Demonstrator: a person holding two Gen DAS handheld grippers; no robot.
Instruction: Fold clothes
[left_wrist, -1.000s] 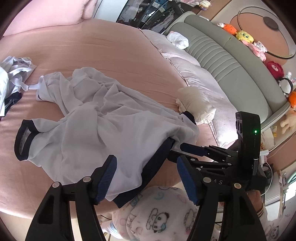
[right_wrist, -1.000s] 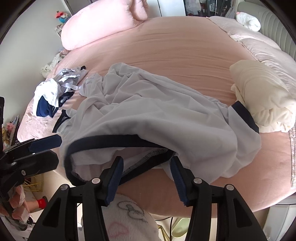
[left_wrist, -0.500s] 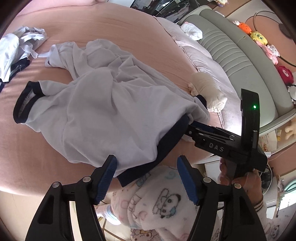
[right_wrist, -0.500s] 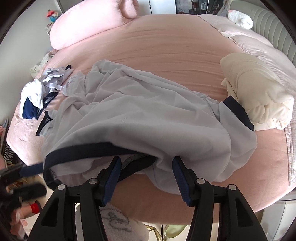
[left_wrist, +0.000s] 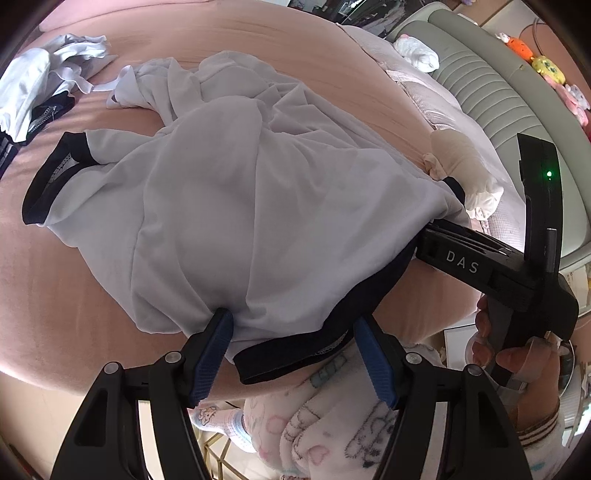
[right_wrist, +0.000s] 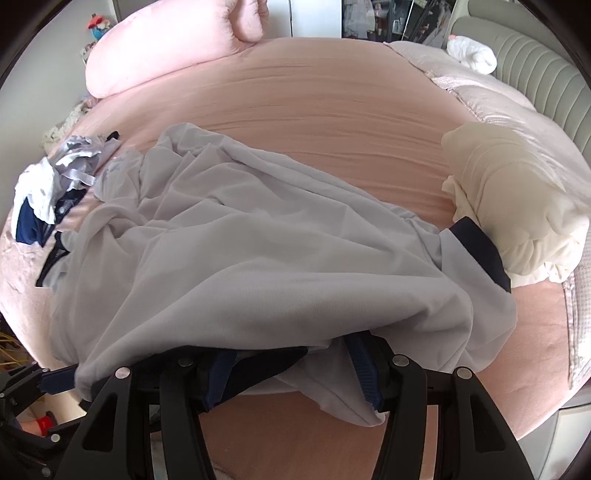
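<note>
The pink bed fills both views, its near edge cut off behind the claws. On it, at the near edge, lies the task's garment, a pale grey shirt with dark navy trim, rumpled so that its sleeves and collar cannot be told apart for certain. Its navy hem hangs over the bed edge. A cream bundle touches the shirt's far right cuff; what it is stays unclear. A heap of white and navy clothes at the far left is too crumpled to read. The left claw stands apart, the hem between its blue pads, neither pad visibly pressing. The right claw also stands apart; shirt cloth drapes over its fingertips and hides them, so any contact cannot be told. Its body reads "DAS" in the left view.
</note>
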